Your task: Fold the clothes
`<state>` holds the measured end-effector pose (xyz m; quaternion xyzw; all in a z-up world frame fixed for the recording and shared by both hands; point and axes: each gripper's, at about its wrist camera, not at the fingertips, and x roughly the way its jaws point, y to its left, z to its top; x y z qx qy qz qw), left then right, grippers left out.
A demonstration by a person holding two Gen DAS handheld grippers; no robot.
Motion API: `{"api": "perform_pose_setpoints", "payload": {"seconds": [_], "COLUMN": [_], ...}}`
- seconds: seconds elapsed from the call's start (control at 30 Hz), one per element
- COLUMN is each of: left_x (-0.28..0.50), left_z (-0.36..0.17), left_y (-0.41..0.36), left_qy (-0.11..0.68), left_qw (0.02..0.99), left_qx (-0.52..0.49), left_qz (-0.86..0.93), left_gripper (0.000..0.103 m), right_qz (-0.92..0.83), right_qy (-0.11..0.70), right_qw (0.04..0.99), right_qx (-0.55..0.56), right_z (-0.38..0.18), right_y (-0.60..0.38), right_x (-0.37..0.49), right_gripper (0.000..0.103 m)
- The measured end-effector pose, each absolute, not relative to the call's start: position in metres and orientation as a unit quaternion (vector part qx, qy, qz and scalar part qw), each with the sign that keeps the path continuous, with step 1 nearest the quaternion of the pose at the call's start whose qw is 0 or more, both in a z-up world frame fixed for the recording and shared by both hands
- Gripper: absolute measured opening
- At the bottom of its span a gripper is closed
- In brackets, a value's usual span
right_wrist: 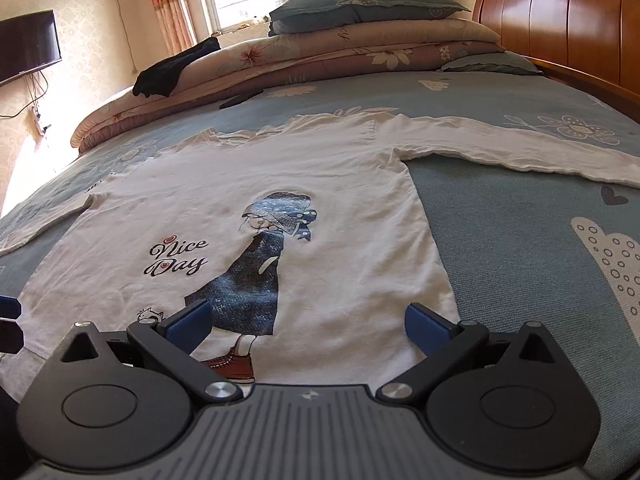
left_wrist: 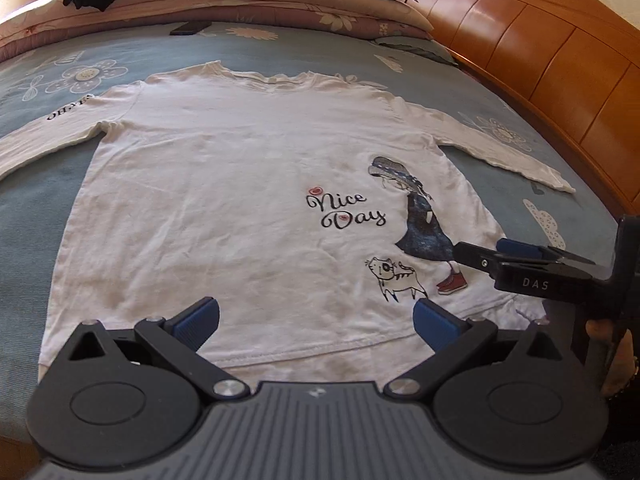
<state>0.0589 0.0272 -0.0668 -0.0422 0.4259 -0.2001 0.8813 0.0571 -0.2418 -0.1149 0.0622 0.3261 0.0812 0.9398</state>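
Note:
A white long-sleeved shirt [left_wrist: 224, 184] lies flat and face up on the bed, both sleeves spread out, with a "Nice Day" print and a girl-and-cat drawing; it also fills the right wrist view as the shirt [right_wrist: 328, 208]. My left gripper [left_wrist: 316, 318] hovers open over the middle of the hem, nothing between its blue pads. My right gripper [right_wrist: 307, 326] stands open over the hem's right part, above the printed red shoe. In the left wrist view the right gripper [left_wrist: 516, 252] shows from the side at the shirt's lower right corner.
The bed has a blue-grey flowered sheet [left_wrist: 48, 208]. Folded pink quilts [right_wrist: 280, 60] and a grey pillow [right_wrist: 360, 4] are stacked at the far side, with a dark garment [right_wrist: 176, 66] on them. A wooden headboard [left_wrist: 540, 52] runs along the right. A dark phone-like object [left_wrist: 190, 28] lies beyond the collar.

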Motion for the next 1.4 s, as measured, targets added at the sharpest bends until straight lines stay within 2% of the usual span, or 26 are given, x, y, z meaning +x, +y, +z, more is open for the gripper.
{"api": "perform_pose_setpoints", "payload": {"seconds": [0.3, 0.5, 0.7, 0.97, 1.27, 1.4], "left_x": [0.055, 0.061, 0.073, 0.108, 0.102, 0.1], "left_z": [-0.09, -0.091, -0.071, -0.101, -0.102, -0.101], "left_y": [-0.017, 0.033, 0.078, 0.082, 0.101, 0.101], "left_qy": [0.473, 0.501, 0.456, 0.496, 0.483, 0.487], "left_qw": [0.819, 0.838, 0.867, 0.853, 0.852, 0.848], "left_qx": [-0.08, -0.069, -0.11, -0.077, -0.101, -0.081], "left_qz": [-0.315, -0.205, -0.17, -0.139, -0.174, -0.192], "left_gripper": [0.102, 0.102, 0.102, 0.102, 0.102, 0.102], "right_qz": [0.065, 0.062, 0.059, 0.056, 0.054, 0.055], "right_qy": [0.323, 0.323, 0.321, 0.317, 0.314, 0.314], "right_qw": [0.944, 0.944, 0.945, 0.946, 0.948, 0.948], "right_qx": [-0.018, -0.024, -0.025, -0.026, -0.025, -0.026], "right_z": [-0.122, -0.123, -0.124, -0.126, -0.127, -0.126], "right_y": [-0.225, -0.224, -0.223, -0.222, -0.222, -0.222], "right_x": [0.056, 0.055, 0.054, 0.052, 0.051, 0.051], "right_gripper": [0.103, 0.103, 0.103, 0.103, 0.103, 0.103]}}
